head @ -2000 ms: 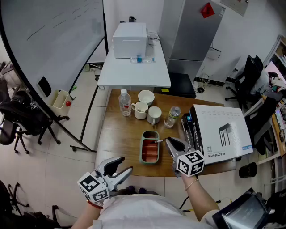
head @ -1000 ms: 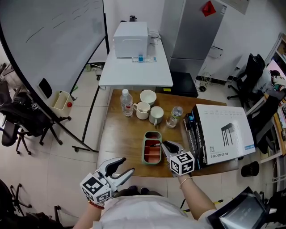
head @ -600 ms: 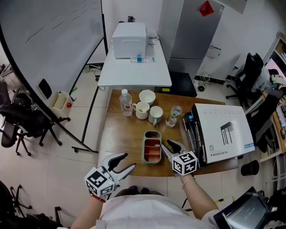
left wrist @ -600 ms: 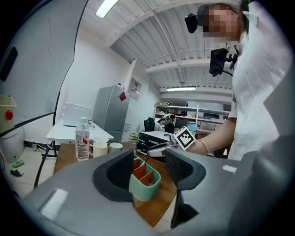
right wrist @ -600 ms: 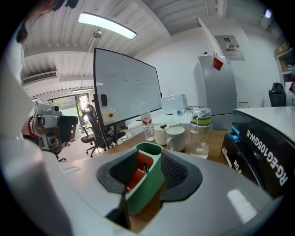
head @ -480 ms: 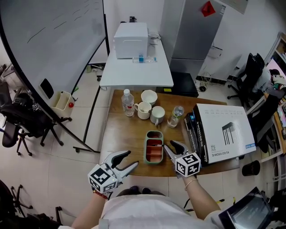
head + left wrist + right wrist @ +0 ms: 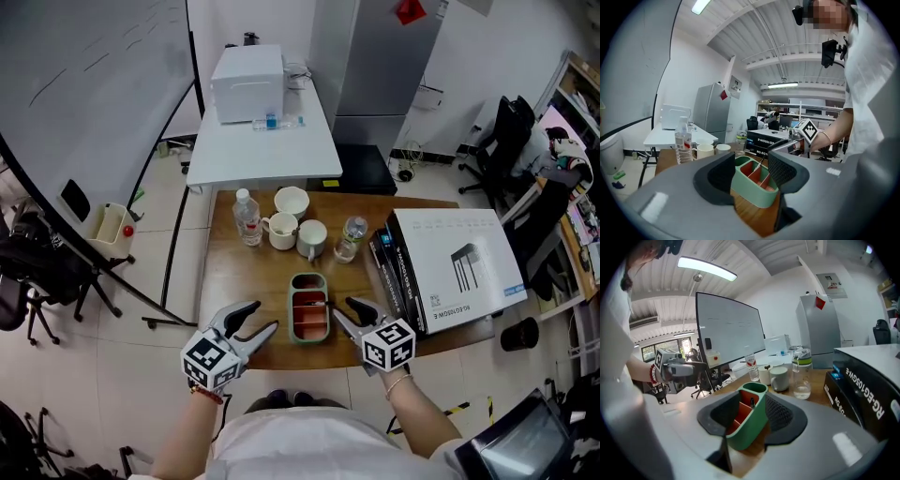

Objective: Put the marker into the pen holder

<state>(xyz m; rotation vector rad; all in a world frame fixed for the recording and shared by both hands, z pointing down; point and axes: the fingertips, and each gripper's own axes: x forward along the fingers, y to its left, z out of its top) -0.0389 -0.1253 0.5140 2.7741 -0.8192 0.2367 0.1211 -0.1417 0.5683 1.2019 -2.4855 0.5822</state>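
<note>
The green pen holder (image 7: 310, 320) with orange compartments stands on the wooden table (image 7: 234, 291) near its front edge. A thin marker (image 7: 319, 303) leans inside it, also visible as the marker (image 7: 751, 402) and the marker (image 7: 761, 164) in the two gripper views. My right gripper (image 7: 342, 307) sits just right of the holder, its jaws opening with nothing pressed between them. The left gripper (image 7: 262, 317) hovers at the table's front edge, left of the holder, open and empty. Both gripper views look at the pen holder (image 7: 754, 183), (image 7: 747, 420).
Behind the holder stand a water bottle (image 7: 247, 216), two mugs (image 7: 281, 230), (image 7: 311, 237), a bowl (image 7: 292, 200) and a glass bottle (image 7: 349, 238). A large white box (image 7: 459, 267) on black boxes (image 7: 389, 277) fills the table's right side.
The right gripper has let go of the marker, which now rests in the holder, and its jaws have spread. The left gripper has moved up and right toward the table edge.
</note>
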